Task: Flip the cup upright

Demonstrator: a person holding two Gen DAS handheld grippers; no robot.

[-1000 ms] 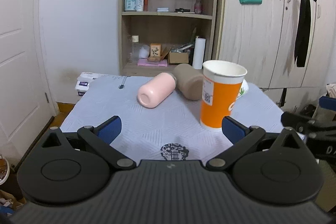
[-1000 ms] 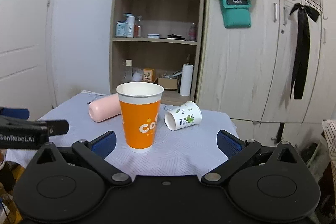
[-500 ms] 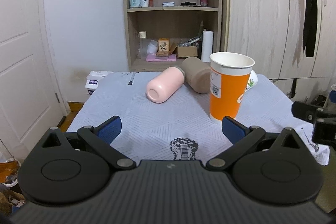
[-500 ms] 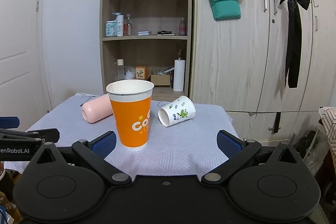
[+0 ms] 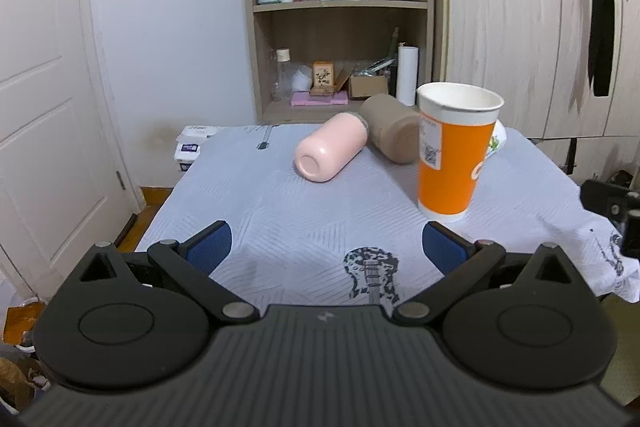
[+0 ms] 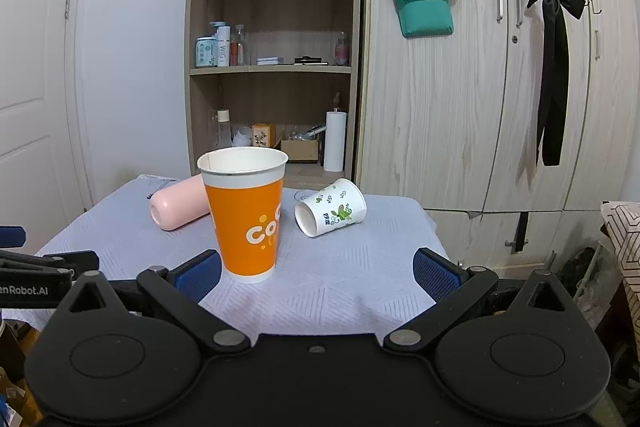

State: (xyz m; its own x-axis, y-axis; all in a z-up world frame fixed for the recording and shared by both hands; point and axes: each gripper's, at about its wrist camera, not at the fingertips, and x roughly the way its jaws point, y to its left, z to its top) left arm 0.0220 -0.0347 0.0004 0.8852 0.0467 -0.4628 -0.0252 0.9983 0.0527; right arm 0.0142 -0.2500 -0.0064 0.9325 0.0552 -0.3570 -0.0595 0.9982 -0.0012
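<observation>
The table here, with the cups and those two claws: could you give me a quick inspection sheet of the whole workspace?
Surface: pale grey patterned tablecloth with a guitar print.
Job's things: orange paper cup upright; white leaf-print paper cup, pink cylindrical tumbler and brown cylindrical tumbler on their sides.
Clutter: nothing seen.
Claws: left claw and right claw open, holding nothing.
Cables: nothing seen.
Surroundings: wooden shelf unit, wardrobe with black ribbon, white door.

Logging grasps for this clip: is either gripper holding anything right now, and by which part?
Nothing is held. The left gripper and right gripper both have open, empty jaws; the orange cup stands free.
</observation>
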